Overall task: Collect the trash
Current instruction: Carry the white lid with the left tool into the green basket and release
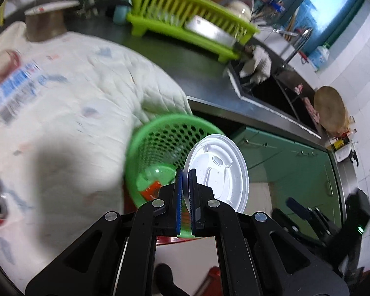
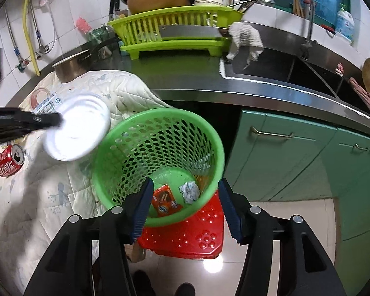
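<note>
- The left gripper (image 1: 185, 172) was clamped tight on the rim of a white plastic cup lid (image 1: 218, 170), its blue-padded fingers (image 1: 178, 197) pinching the lid's edge at about 7 o'clock on the disc.
- In the left wrist view the lid stood nearly on edge, fanning away from the fingertips toward 1 o'clock, with the green mesh basket (image 1: 160, 135) just behind it toward 10 o'clock.
- From the right wrist view the same lid (image 2: 79, 128) appeared blurred at about 9 o'clock, held out by the left gripper (image 2: 59, 119) beside the basket (image 2: 160, 123) and just outside its rim, above the white quilted cloth (image 2: 37, 209).
- The right gripper (image 2: 185, 202) stood wide open and gripped nothing, its fingers (image 2: 143, 209) straddling the near part of the basket's rim.
- At the basket's bottom lay an orange wrapper (image 2: 164, 199) and a crumpled paper ball (image 2: 190, 192), side by side.
- The basket rested on a red plastic stool (image 2: 185, 231) in front of the steel counter (image 2: 209, 86).
- A red soda can (image 2: 9, 161) lay on its side on the cloth at 9 o'clock, well apart from the basket.
</note>
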The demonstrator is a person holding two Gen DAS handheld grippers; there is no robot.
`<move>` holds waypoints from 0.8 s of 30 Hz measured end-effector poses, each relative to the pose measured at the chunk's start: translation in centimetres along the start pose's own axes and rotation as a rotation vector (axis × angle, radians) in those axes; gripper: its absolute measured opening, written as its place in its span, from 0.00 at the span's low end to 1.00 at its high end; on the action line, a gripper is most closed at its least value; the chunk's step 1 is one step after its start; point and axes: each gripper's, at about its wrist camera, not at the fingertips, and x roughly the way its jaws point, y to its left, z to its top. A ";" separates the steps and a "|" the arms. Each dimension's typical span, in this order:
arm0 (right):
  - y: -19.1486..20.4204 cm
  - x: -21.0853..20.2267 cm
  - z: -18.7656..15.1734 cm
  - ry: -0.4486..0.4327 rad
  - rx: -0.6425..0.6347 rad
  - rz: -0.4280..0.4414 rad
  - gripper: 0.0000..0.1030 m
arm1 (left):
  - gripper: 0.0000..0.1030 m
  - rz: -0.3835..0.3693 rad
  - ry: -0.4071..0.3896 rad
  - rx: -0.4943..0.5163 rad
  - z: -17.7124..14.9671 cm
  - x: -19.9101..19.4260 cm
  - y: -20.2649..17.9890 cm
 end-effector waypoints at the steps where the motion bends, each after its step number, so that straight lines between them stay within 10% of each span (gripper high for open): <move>1: -0.2 -0.2 -0.2 0.001 0.003 0.001 0.51 | 0.04 -0.004 0.015 -0.004 -0.1 1.1 -0.3; 11: -1.3 -1.3 -0.5 -0.014 0.015 0.000 0.51 | 0.13 -0.027 0.088 -0.023 -0.9 5.4 -1.2; 24: 2.3 -1.6 1.6 -0.050 -0.069 0.060 0.56 | 0.35 0.025 -0.025 -0.038 -0.2 -2.0 1.6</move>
